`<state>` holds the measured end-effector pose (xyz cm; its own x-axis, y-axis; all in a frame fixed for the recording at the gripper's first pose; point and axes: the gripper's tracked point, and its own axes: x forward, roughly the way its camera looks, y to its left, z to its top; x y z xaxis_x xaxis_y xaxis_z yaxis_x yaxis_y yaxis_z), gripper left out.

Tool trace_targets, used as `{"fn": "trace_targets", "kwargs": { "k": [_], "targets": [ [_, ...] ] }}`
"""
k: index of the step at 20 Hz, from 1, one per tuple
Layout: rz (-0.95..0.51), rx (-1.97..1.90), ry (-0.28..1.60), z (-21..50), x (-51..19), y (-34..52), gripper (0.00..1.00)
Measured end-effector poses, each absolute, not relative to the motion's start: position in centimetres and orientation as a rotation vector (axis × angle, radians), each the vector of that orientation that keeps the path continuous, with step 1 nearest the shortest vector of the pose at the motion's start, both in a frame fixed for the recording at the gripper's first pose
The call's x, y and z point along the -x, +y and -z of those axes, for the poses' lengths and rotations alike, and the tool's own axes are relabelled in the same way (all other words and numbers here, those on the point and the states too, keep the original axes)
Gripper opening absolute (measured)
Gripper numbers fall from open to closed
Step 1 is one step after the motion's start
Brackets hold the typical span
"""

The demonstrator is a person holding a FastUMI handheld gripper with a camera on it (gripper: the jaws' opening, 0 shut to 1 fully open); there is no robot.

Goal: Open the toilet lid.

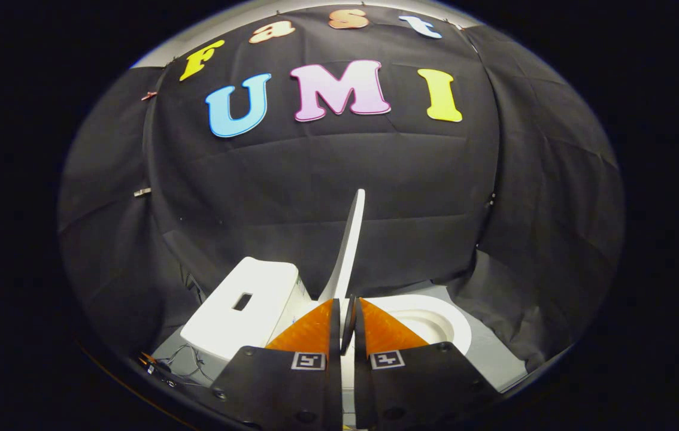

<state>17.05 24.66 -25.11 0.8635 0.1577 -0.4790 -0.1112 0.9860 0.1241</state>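
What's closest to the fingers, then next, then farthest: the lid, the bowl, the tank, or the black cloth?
1. Lid, pinched between the fingers, standing upright.
2. Bowl and tank, either side of the lid, too close to call.
3. Cloth, behind everything.

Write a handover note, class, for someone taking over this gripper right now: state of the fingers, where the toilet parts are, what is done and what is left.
Gripper: fingers shut on the edge of the thin white plastic toilet lid, which runs up from between them.
Lid: raised, standing about upright on edge, well clear of the white round toilet seat and bowl just beyond the fingers.
White boxy tank: on the lid's other side from the bowl.
Done: lid lifted off the seat.
Left: probably tip it back to rest, then open the fingers and withdraw.
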Motion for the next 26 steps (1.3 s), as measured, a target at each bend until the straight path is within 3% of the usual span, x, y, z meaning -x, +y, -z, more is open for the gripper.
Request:
{"fn": "trace_targets", "kwargs": {
  "k": [16,26],
  "targets": [
    [-0.273,0.031,0.478,24.3,-15.2,40.6,0.18],
    [-0.301,0.173,0.461,25.0,-14.5,45.1,0.18]
  ]
}}
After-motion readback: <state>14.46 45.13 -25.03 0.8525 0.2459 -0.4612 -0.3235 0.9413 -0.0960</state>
